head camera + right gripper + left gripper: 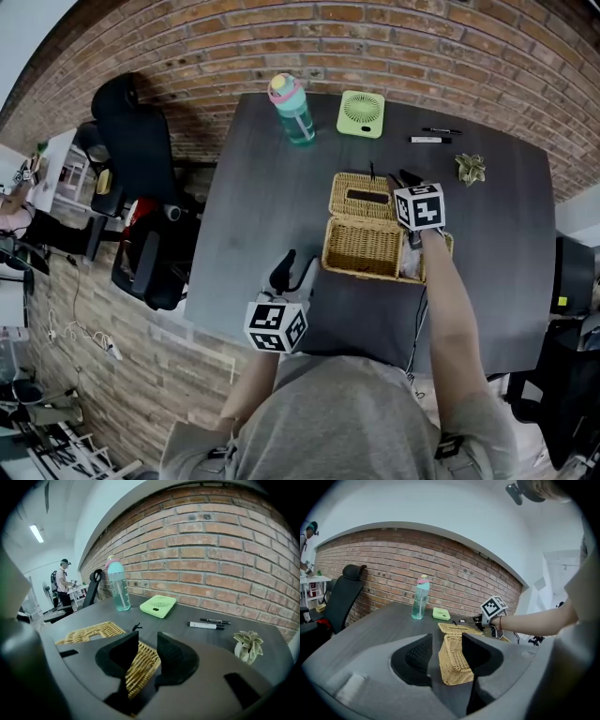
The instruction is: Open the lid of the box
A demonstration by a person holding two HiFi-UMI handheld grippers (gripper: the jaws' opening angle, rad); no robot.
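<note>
- Right claw [146, 645] sits half-closed, pinching the lid [89, 631] by its edge; we hold firm, laying it flat behind the box [356, 267] on the tabletop [262, 187].
- Left claw [446, 641] gapes wide, empty.

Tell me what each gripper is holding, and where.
The right gripper grips the wicker lid by one edge. The left gripper holds nothing, with its jaws open short of the box.
</note>
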